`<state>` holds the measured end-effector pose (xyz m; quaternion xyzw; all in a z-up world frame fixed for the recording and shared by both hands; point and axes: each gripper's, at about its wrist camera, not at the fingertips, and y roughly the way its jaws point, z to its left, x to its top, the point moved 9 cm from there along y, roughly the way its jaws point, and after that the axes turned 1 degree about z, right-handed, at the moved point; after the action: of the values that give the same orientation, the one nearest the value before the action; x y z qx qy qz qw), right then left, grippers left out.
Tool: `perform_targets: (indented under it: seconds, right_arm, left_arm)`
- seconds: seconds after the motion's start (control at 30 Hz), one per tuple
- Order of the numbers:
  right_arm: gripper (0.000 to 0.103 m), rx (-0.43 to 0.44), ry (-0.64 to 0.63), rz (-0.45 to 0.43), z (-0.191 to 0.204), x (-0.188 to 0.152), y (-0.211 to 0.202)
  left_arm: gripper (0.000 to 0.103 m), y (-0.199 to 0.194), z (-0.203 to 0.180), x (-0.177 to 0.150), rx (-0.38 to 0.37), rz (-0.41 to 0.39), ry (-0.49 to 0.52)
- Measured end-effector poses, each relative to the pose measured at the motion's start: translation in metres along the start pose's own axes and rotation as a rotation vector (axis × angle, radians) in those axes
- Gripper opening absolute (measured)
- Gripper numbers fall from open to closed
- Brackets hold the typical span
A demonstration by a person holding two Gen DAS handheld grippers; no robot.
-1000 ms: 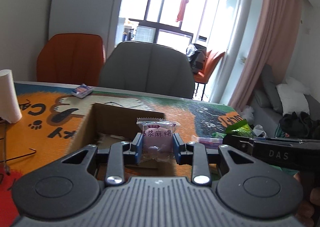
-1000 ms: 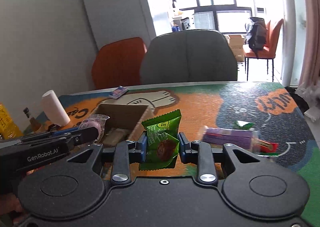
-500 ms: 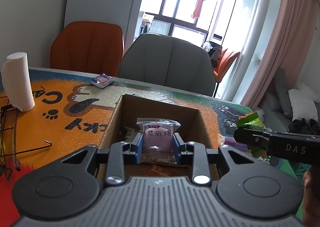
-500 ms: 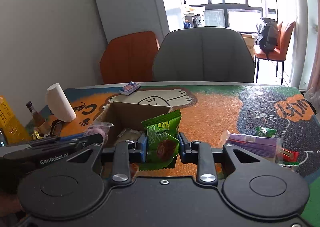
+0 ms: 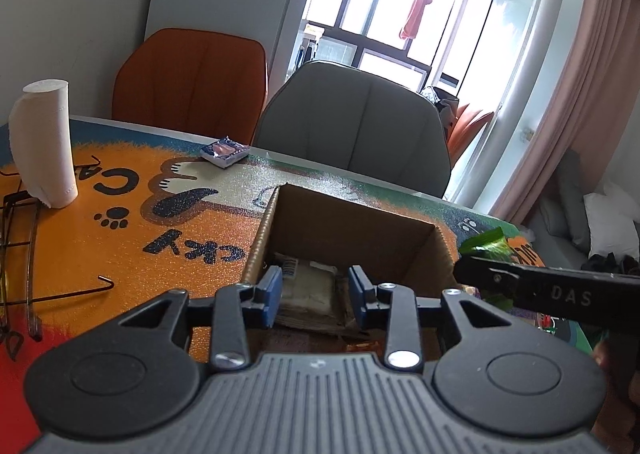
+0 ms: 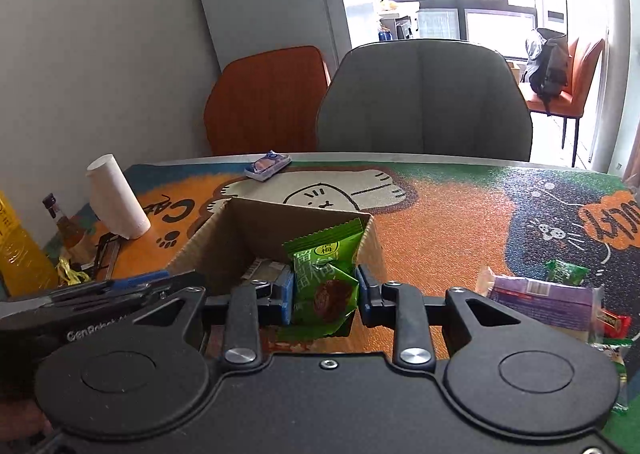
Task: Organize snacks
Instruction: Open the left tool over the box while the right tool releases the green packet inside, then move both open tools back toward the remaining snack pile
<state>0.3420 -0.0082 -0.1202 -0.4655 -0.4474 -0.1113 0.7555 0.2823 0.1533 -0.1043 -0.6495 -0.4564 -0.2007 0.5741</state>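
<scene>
Green snack packet (image 6: 324, 286) clamped between right jaws.

Both views ride on hand-held grippers, low and close over the table (image 5: 132, 230), looking forward and somewhat downward along their own fingers, whose mounts fill each picture's lower part. The left wrist view sits right at the near edge of the cardboard box (image 5: 344, 222), looking into it and on toward the grey chair (image 5: 356, 134) and bright windows on the far side. The right wrist view sits just to the right, with the same box (image 6: 256, 226) slightly left of its centre. They share the box, the paper roll (image 6: 116, 198), the small blue packet (image 6: 267, 165), the orange chair (image 6: 268, 102) and the grey chair; each also catches the other gripper at its edge.
</scene>
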Motion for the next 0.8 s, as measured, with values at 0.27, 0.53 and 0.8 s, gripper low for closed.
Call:
perform_targets:
  seconds: [0.27,0.53,0.8]
  right_arm:
    - [0.042,0.022,0.027,-0.015,0.002,0.008,0.007]
    - [0.043,0.007,0.045,-0.022,-0.010,0.006,-0.005]
    - [0.045,-0.017,0.068,-0.016,-0.031,-0.004,-0.025]
  left_arm:
    - [0.053,0.004,0.002,-0.001,-0.009,0.002,-0.010]
    - [0.077,0.003,-0.007,-0.003,-0.028,0.004,-0.012]
    - [0.086,-0.002,-0.018,-0.004,-0.022,0.003,-0.012]
